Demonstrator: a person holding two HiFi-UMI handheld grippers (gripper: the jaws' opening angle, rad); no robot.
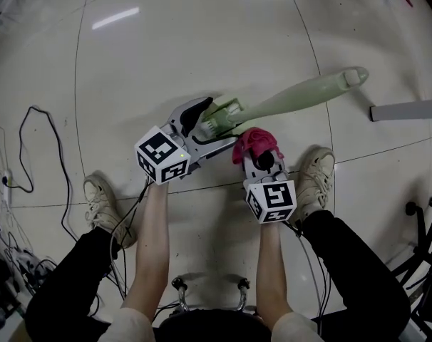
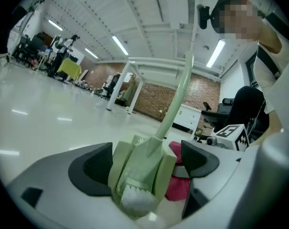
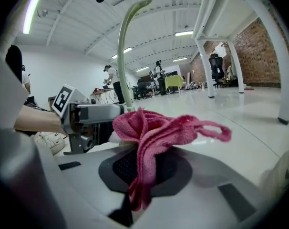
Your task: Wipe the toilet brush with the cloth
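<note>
While the pale green plastic toilet brush (image 1: 287,98) lies on the white floor (image 1: 202,34), its head loose between the wide-spread jaws of the left claw (image 1: 210,128), the right claw (image 3: 144,171) grips a crumpled pink cloth (image 1: 257,142) just beside that head, so wiping seemingly comes next, by pressing the cloth onto the bristles.

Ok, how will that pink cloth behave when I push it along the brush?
Probably floppy: the cloth sits bunched in the right gripper with a loose loop sticking out, so it may fold over rather than press flat. Its fuzzy pile looks likely to drag on the toilet brush, not slip.
</note>
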